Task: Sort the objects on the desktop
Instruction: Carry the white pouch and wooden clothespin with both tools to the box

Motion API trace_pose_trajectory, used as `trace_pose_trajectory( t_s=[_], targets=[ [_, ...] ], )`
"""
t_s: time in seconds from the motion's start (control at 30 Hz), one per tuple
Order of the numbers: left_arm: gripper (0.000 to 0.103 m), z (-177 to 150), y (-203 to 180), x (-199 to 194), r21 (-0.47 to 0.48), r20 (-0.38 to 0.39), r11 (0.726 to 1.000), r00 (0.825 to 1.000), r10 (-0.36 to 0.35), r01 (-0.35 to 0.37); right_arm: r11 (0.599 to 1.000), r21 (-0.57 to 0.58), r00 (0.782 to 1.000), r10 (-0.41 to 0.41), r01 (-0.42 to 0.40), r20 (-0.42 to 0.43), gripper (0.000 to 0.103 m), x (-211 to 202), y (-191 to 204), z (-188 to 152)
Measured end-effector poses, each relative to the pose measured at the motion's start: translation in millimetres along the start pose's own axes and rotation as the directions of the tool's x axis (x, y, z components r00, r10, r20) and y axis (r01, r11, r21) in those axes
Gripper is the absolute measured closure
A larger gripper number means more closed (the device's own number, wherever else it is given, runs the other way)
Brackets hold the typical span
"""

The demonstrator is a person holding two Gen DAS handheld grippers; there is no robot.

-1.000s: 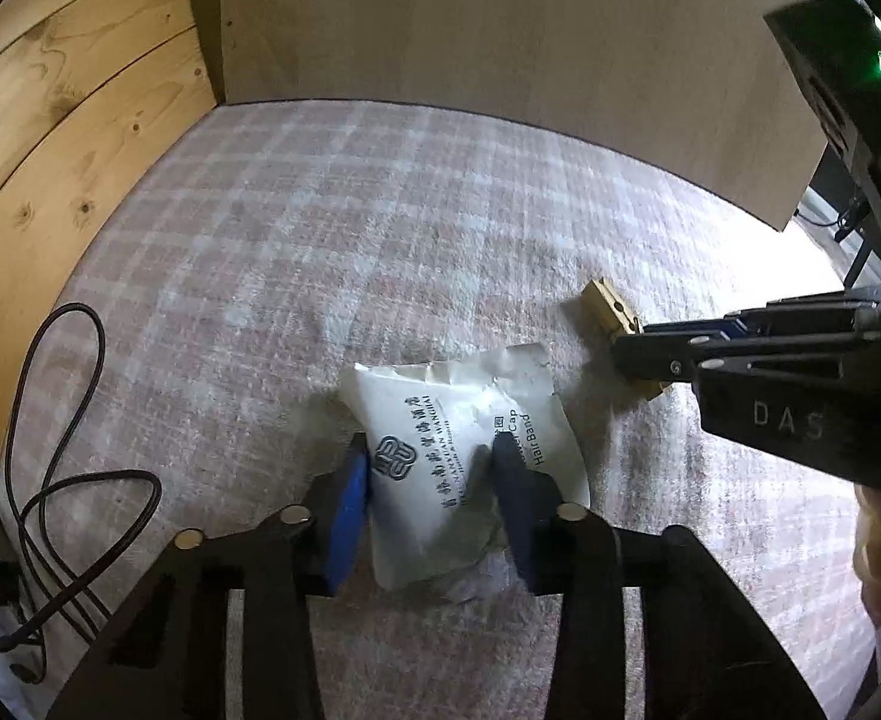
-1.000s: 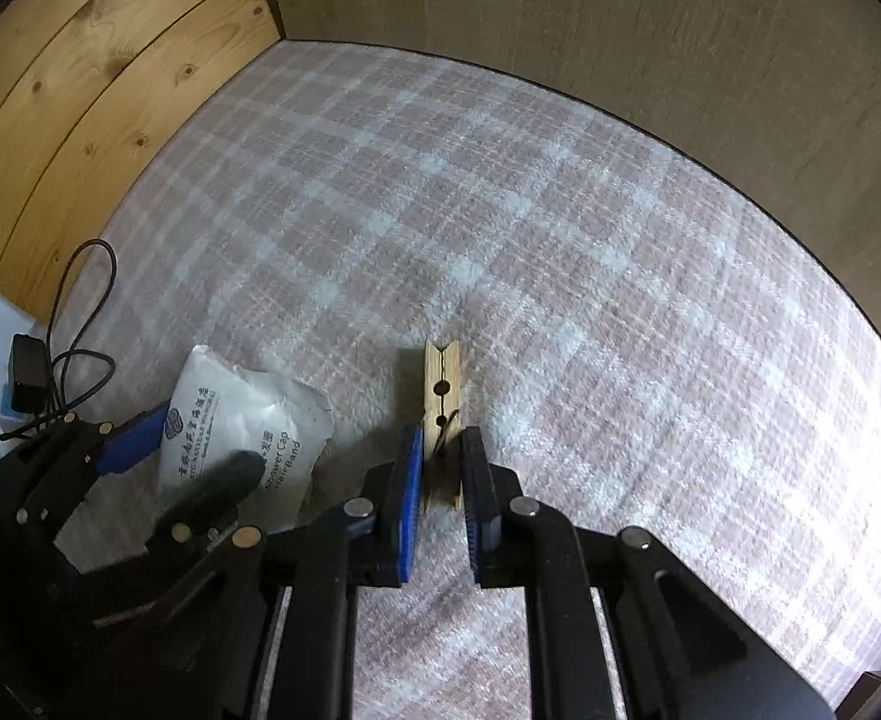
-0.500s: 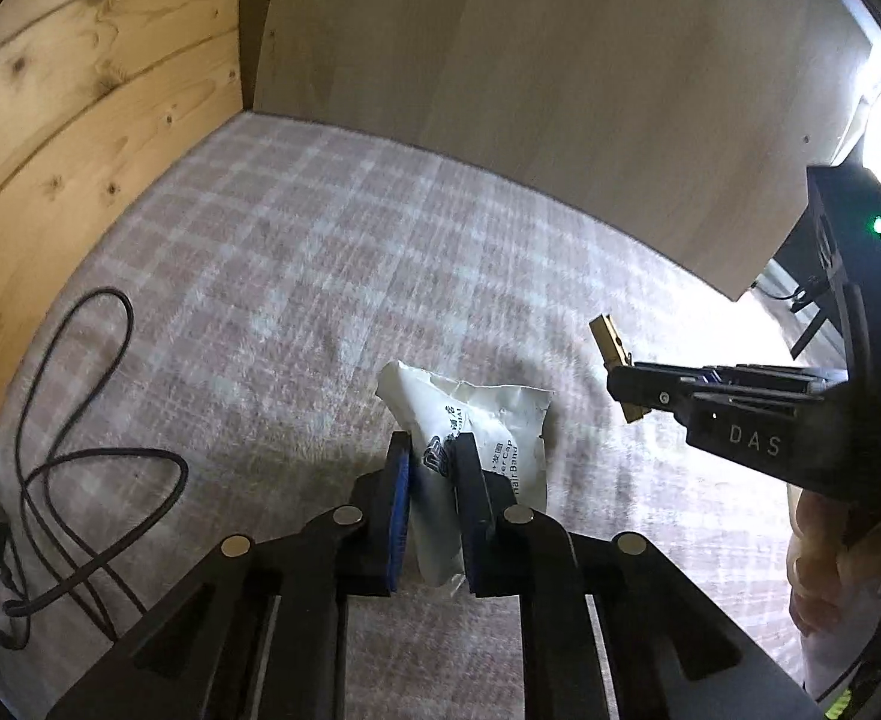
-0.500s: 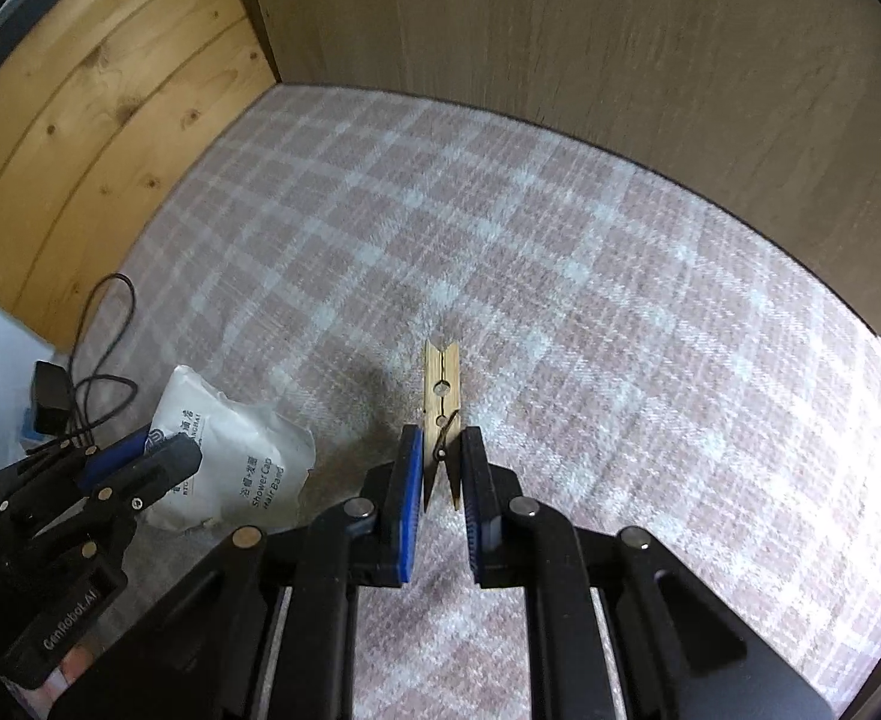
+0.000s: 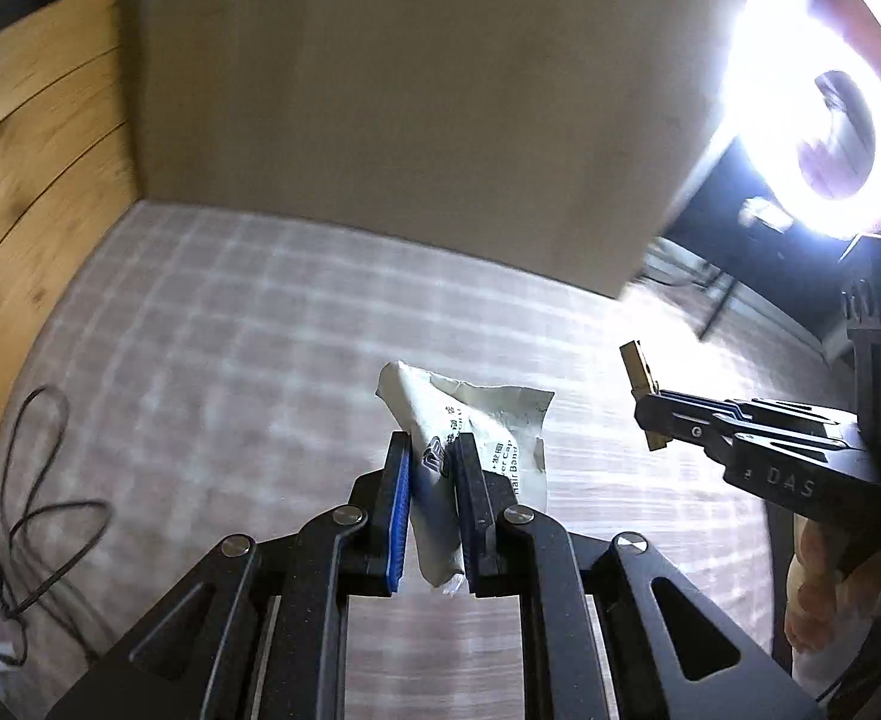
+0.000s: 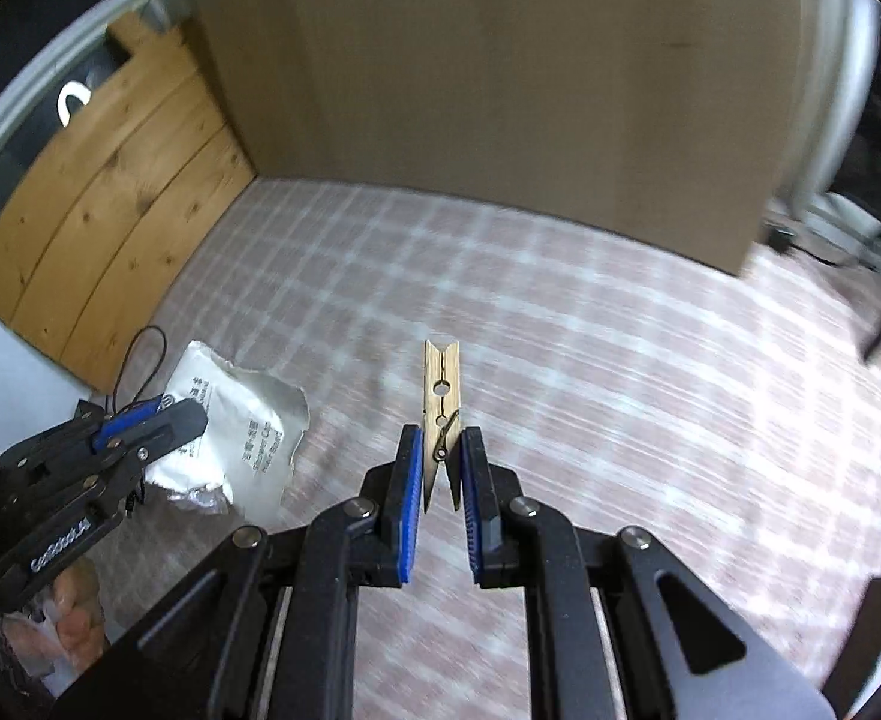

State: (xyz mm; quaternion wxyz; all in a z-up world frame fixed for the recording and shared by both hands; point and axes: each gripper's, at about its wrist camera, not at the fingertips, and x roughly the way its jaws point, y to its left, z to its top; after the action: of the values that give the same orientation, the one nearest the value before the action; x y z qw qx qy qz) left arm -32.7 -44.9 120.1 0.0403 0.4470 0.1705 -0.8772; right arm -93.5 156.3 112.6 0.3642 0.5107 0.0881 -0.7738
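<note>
A crumpled white sachet (image 5: 476, 420) with printed text hangs above the checked cloth, pinched between the blue pads of my left gripper (image 5: 433, 450), which is shut on it. The same sachet (image 6: 242, 426) shows at the left of the right wrist view, with the left gripper (image 6: 158, 414) on its near edge. A wooden clothespin (image 6: 442, 387) points away from me, its tail end clamped in my right gripper (image 6: 442, 450), lifted off the cloth. In the left wrist view the clothespin (image 5: 639, 366) sticks out of the right gripper (image 5: 656, 420) at the right.
A pink and white checked cloth (image 6: 590, 360) covers the table. A brown board (image 6: 500, 72) stands at the back and a pine panel (image 6: 110, 192) at the left. A black cable (image 5: 38, 480) lies at the left edge. A bright ring light (image 5: 824, 120) glares at the upper right.
The left gripper closed on the sachet and lifted it off the cloth. The right gripper, shut on the clothespin throughout, raised it clear of the cloth; both views now look from higher up.
</note>
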Motion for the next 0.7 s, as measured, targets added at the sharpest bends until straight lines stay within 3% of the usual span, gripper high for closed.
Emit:
trace_pose_trajectory(
  t_s=[0.03,0.27,0.5,0.7],
  targets=[
    [0.09,5.3,-7.9,7.5,0.019,0.0,1.0,1.0,-0.015,0.015,1.0,0.02,1.0,-0.011,0.01,0.015,0.091,6.0,-1.7,-1.6],
    [0.09,11.9,-106.8,22.7,0.181,-0.032,0.973,0.99,-0.14,0.144,0.977,0.188,0.988,-0.12,0.101,0.095,0.091,-71.3,-85.1,-41.7],
    [0.09,-6.8,-217.7,20.9,0.307,-0.102,0.909,0.959,-0.264,0.283,0.909,0.361,0.957,-0.265,0.207,0.12,0.091,-132.7,-157.6,-95.4],
    [0.09,-24.0,-289.1,19.9,0.373,-0.161,0.849,0.927,-0.338,0.374,0.828,0.489,0.921,-0.373,0.273,0.116,0.091,-189.0,-214.9,-148.1]
  ],
)
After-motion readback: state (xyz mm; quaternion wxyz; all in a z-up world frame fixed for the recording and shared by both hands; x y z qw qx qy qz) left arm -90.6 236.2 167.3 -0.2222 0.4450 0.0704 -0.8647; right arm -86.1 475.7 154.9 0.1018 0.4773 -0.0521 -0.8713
